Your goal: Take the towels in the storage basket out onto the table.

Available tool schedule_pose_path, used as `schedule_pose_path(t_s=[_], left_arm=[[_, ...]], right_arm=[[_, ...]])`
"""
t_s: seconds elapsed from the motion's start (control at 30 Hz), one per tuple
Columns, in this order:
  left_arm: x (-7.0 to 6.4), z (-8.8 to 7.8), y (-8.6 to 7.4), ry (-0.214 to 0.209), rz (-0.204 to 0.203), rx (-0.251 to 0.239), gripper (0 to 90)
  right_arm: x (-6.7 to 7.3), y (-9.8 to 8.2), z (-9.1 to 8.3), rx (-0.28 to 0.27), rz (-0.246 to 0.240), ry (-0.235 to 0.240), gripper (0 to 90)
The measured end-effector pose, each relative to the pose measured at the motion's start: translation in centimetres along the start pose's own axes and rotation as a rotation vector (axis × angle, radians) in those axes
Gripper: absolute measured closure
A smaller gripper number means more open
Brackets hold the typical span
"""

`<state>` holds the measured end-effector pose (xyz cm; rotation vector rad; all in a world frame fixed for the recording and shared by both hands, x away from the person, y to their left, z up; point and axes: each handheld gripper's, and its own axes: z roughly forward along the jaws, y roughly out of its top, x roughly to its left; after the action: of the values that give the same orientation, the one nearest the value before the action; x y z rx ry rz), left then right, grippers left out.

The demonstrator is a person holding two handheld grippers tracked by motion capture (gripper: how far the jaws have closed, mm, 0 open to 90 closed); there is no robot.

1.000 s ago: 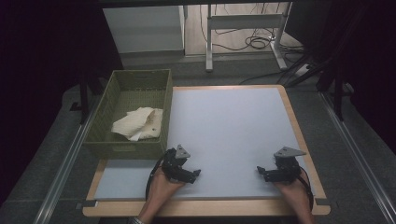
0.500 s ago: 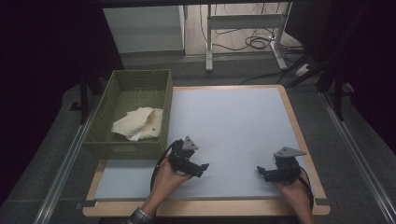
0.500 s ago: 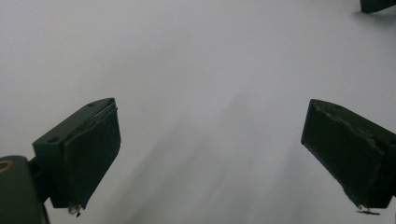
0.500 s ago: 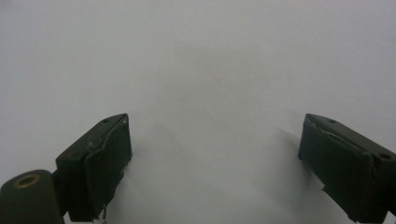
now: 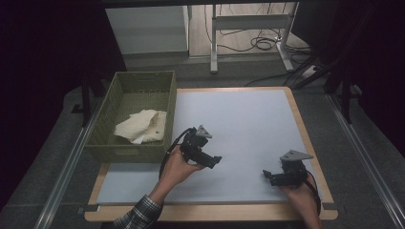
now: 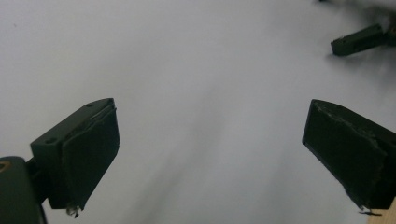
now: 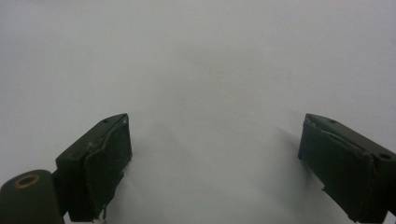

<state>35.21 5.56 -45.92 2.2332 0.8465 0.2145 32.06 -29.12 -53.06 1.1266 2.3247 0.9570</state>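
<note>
High view, over the table: my left gripper (image 5: 214, 160) hangs above the pale mat (image 5: 239, 119) near its front-left part, jaws spread wide w/ nothing between them, tips aimed toward the mat's right edge. My left hand (image 5: 175, 167) grips it from behind, plaid cuff at the front edge. My right gripper (image 5: 267, 175) sits low by the mat's front-right corner, jaws also spread & empty, tips pointing toward the left edge; my right hand (image 5: 300, 191) is behind it, close to the wooden rim (image 5: 313, 143). The two grippers are well apart. A green woven basket (image 5: 105, 126) stands at the table's left edge, touching or just beside the mat's left border; can't tell which. A crumpled cream cloth (image 5: 142, 126) lies inside it, toward the basket's front-right part, near my left gripper but separated from it by the basket wall. Left gripper view: both black pads (image 6: 91, 156) wide apart over bare mat, w/ the right gripper's jaw tip at top right. Right gripper view: pads (image 7: 107, 163) equally wide over plain mat.
</note>
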Motion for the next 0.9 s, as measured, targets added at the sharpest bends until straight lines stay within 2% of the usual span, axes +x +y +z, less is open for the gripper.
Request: schedule_pose_path(t_s=[0.13,0.2,0.3,0.33,0.37,0.63,0.67,0.73,0.77,0.9], left_arm=[[0.6,-0.9,1.0,0.001,-0.005,-0.005,4.3],[1.3,-1.7,1.9,0.013,-0.007,0.002,4.3],[2.4,-2.4,2.5,0.011,-0.023,0.006,4.3],[2.4,-2.4,2.5,0.011,-0.023,0.006,4.3],[3.2,-2.9,2.8,0.018,-0.024,0.015,4.3],[6.6,-5.3,3.1,0.083,-0.057,0.017,5.2],[6.6,-5.3,3.1,0.083,-0.057,0.017,5.2],[7.6,-6.0,3.1,0.101,-0.072,0.012,5.4],[8.7,-6.7,2.9,0.122,-0.091,0.013,5.6],[10.7,-8.2,2.5,0.161,-0.123,0.008,6.1]], right_arm=[[0.0,0.0,0.0,0.001,0.002,0.0,9.7],[0.0,0.0,0.0,0.0,0.0,0.0,9.7],[0.0,0.0,0.0,-0.001,0.0,0.001,9.7],[0.0,0.0,0.0,-0.001,0.0,0.001,9.7],[0.0,0.0,0.0,-0.001,0.001,0.001,9.7],[0.0,0.0,0.0,-0.001,0.001,0.001,9.7],[0.0,0.0,0.0,-0.001,0.001,0.001,9.7],[0.0,0.0,0.0,-0.001,0.001,0.001,9.7],[0.0,0.0,0.0,-0.001,0.001,0.001,9.7],[0.0,0.0,0.0,-0.001,0.001,0.001,9.7]])
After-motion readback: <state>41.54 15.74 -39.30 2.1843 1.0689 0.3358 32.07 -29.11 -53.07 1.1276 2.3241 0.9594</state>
